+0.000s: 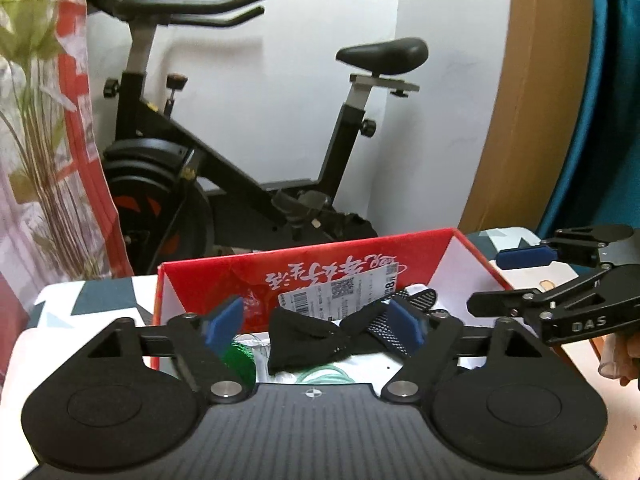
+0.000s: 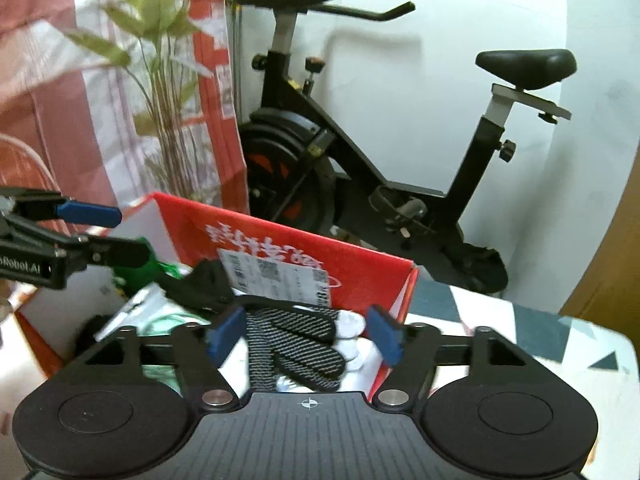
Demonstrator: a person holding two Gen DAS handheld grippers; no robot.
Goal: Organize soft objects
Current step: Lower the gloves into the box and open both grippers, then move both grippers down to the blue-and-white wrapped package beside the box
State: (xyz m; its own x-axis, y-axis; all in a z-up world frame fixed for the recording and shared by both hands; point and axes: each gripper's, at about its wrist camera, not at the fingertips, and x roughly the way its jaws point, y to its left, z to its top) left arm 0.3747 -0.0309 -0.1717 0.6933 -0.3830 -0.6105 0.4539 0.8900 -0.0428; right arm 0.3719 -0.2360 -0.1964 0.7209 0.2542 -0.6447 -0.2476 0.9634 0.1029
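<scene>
Red box (image 1: pixel 420 248) sits in the middle of both pictures, with a black cloth (image 1: pixel 304 340) and a dotted glove (image 2: pixel 296 344) inside. Your left gripper (image 1: pixel 316 324) and right gripper (image 2: pixel 306 334) are wide open, holding nothing. Lower slowly and pinch only one soft thing.

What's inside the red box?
Red box holds a black cloth, a dotted grip glove, something green and clear packaging. Anything beneath them is covered.
</scene>
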